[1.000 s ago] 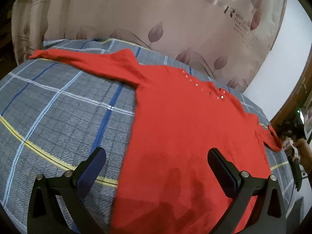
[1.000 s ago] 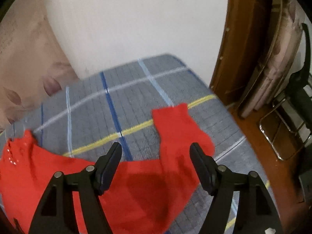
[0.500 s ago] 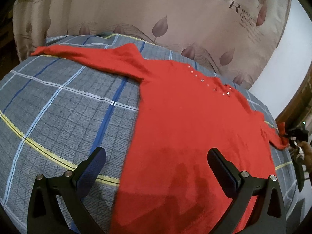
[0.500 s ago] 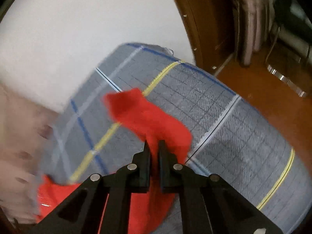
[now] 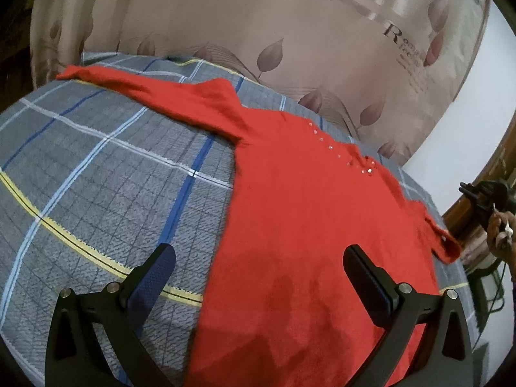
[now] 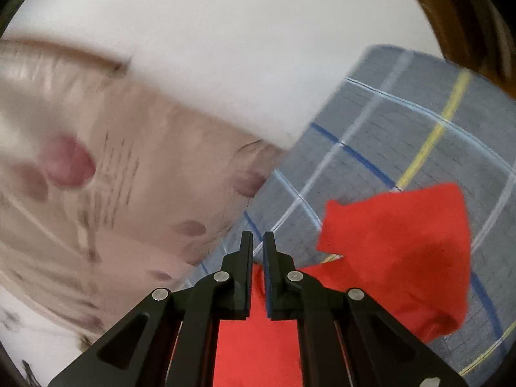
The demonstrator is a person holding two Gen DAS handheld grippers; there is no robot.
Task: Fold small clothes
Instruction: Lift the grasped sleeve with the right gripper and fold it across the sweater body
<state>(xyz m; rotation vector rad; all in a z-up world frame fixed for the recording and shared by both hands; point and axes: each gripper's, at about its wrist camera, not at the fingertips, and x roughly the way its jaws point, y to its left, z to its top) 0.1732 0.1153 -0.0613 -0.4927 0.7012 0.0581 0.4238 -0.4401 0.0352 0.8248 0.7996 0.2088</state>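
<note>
Sleeve (image 6: 403,251) lifted for the fold
Right hand-held gripper (image 6: 257,242) pinches the sleeve; left hand-held gripper (image 5: 258,269) hovers wide open, empty, over the sweater (image 5: 306,225).

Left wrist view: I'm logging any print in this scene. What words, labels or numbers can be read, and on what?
"R": large dark letter on the curtain, upper right.
Smaller script beside and under it: too small to read.
Faint lines at the curtain's top edge: blurred, unreadable.
Red sweater: only small studs, no text.

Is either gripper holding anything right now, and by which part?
The right gripper has just closed its fingers on the red knit sweater, pinching the sleeve. The left gripper is open above the sweater's lower body, holding nothing.
</note>
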